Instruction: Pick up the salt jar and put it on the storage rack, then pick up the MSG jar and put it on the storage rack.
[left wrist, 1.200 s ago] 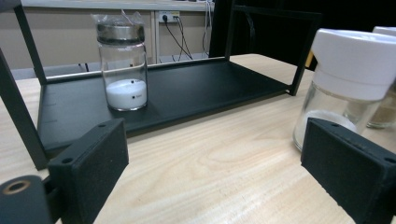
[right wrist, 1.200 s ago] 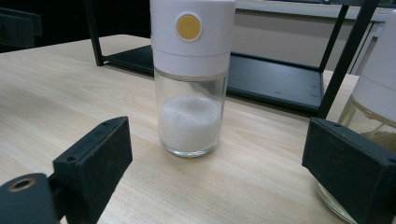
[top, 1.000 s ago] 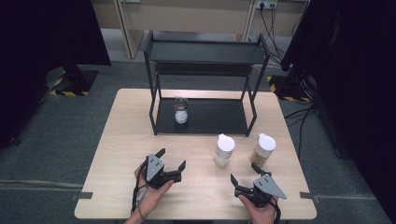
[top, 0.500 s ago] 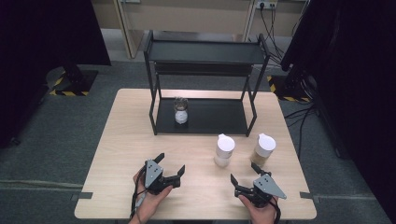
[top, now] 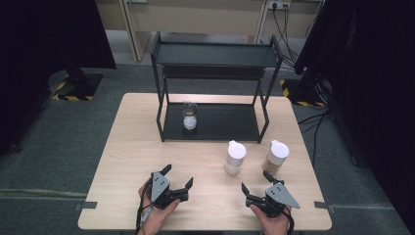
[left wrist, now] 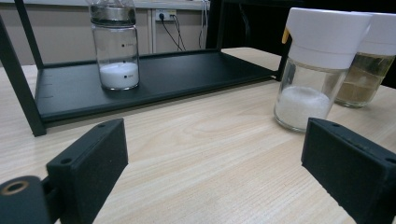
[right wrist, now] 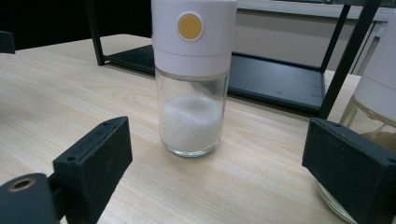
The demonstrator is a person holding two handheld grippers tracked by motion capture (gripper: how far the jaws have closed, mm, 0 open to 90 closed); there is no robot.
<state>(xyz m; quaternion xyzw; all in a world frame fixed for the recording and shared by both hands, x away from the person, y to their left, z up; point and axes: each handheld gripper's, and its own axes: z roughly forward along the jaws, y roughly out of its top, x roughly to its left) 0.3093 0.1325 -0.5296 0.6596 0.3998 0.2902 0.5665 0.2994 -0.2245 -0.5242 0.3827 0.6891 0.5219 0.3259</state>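
Black L tongs (top: 177, 177), R tongs (top: 255, 182), both agape

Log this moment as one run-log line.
left gripper: open, empty | right gripper: open, empty, facing white-powder jar | brown-powder jar: beside it on table | rack: small jar on lower shelf

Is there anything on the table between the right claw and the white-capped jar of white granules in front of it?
Nothing visible. The right claw stands open just short of the jar of white granules, with bare table between them. The brown-filled jar stands off to its right, the rack behind.
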